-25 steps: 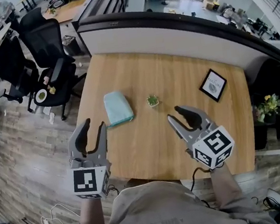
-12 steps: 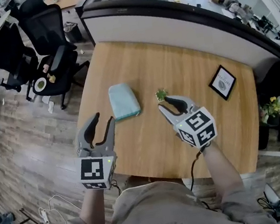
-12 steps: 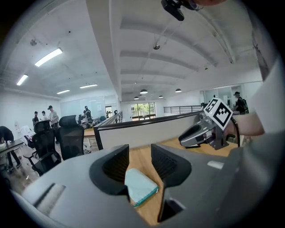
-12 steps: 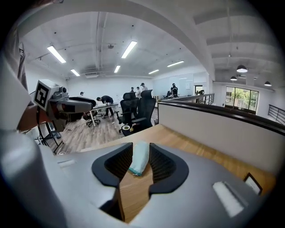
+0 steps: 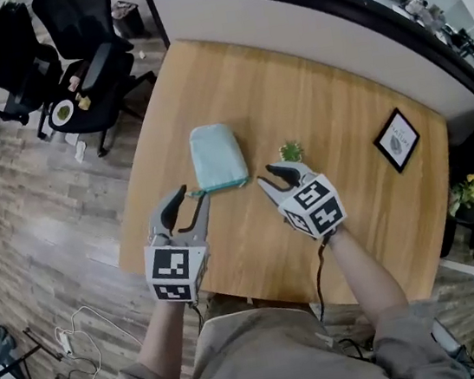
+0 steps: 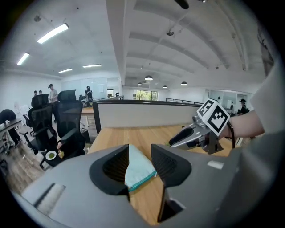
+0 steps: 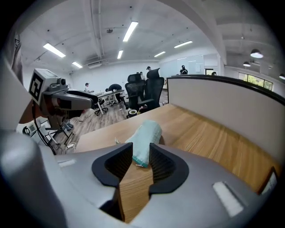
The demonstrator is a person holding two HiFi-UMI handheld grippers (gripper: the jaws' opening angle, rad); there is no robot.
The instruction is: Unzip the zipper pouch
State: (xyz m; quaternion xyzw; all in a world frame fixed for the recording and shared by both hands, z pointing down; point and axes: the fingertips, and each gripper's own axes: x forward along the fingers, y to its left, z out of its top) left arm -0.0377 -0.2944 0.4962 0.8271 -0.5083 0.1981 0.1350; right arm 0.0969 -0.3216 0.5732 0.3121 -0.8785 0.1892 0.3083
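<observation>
A teal zipper pouch (image 5: pixel 217 155) lies flat on the wooden table (image 5: pixel 331 110), its zipper edge at the near end. My left gripper (image 5: pixel 190 196) hovers open at the pouch's near left corner, and the pouch (image 6: pixel 140 168) shows in the gap between its jaws. My right gripper (image 5: pixel 277 172) sits just right of the near right corner. Its jaws are closing, with the pouch (image 7: pixel 145 137) just ahead of the tips and not pressed between them. The zipper end (image 7: pixel 137 164) shows at the gap. Each gripper sees the other: right gripper (image 6: pixel 196 133), left gripper (image 7: pixel 67 100).
A small potted plant (image 5: pixel 290 151) stands just beyond my right gripper. A framed picture (image 5: pixel 397 141) lies at the table's right. A partition wall (image 5: pixel 300 18) runs along the far edge. Office chairs (image 5: pixel 86 48) stand off the left side.
Both grippers have moved forward and inward to the pouch's near end. The right jaws have narrowed slightly. The pouch has not moved.
</observation>
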